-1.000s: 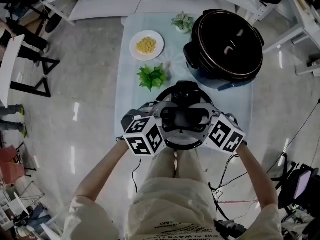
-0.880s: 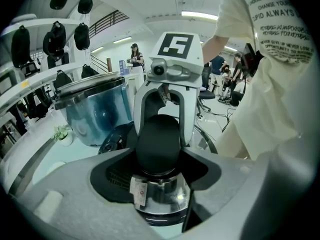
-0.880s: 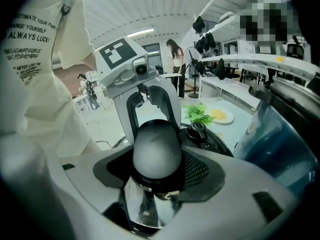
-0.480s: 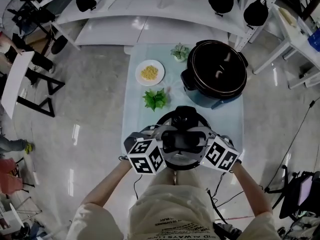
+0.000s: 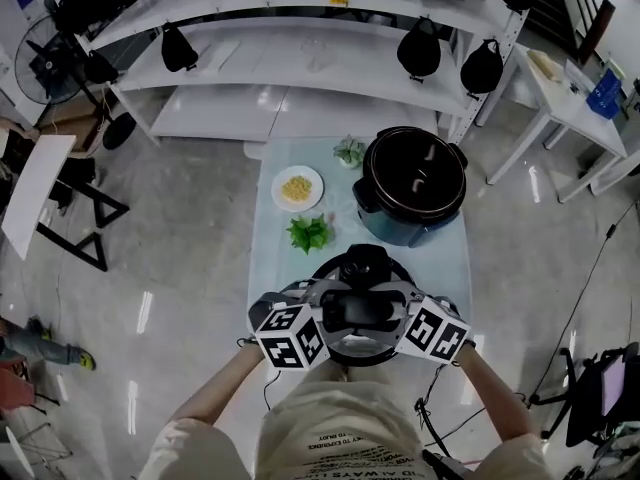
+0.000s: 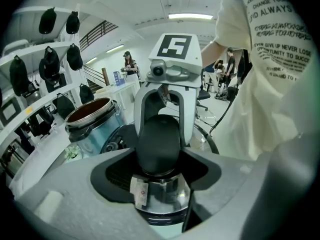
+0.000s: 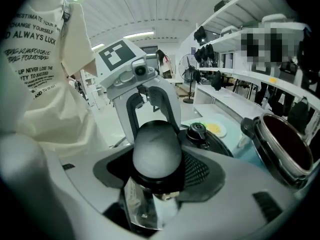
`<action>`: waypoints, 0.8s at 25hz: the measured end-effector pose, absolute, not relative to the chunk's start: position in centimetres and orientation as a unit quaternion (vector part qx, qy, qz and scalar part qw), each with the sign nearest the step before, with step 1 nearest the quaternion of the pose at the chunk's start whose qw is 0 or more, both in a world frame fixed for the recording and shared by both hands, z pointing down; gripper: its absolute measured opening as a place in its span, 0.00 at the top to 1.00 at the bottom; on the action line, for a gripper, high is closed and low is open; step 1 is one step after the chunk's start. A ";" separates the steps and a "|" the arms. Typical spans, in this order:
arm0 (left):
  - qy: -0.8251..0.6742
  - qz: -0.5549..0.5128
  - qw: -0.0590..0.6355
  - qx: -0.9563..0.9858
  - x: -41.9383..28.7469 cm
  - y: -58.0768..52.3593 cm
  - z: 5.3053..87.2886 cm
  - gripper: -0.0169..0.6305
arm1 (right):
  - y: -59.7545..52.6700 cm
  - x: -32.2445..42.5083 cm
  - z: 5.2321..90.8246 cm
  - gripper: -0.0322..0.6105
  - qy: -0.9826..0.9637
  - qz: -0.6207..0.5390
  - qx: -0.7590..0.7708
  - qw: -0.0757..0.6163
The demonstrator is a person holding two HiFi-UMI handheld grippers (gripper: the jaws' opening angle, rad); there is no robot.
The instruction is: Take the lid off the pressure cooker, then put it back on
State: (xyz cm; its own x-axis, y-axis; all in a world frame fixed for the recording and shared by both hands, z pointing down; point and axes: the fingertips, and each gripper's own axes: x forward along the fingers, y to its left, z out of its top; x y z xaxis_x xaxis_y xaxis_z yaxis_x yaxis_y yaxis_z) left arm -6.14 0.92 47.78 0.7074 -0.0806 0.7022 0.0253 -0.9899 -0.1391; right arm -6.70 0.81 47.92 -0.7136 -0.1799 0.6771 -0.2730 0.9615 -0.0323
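Two grips on one lid: the left hand-held gripper [image 5: 318, 313] and the right hand-held gripper [image 5: 400, 313] each have their grey jaws spread wide and closed on one end of the handle [image 6: 159, 141], a smooth, rounded black bar over shiny metal. The lid [image 5: 368, 268] is round and dark with a knob on top. It is held level at lower centre of the head view, over the near edge of the pale blue surface [image 5: 285, 268], handle's long axis running left to right. The pressure cooker [image 5: 412, 183] stands open at upper right: blue-grey body, dark glossy inner pot, mouth up. A white plate [image 5: 297, 188] of yellow food sits left of it.
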 end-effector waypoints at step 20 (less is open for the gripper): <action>0.004 -0.375 0.158 -0.913 -3.6 -0.7 40.6 0.55 | -0.9 -4.2 41.0 0.52 -0.932 0.036 0.155 0.326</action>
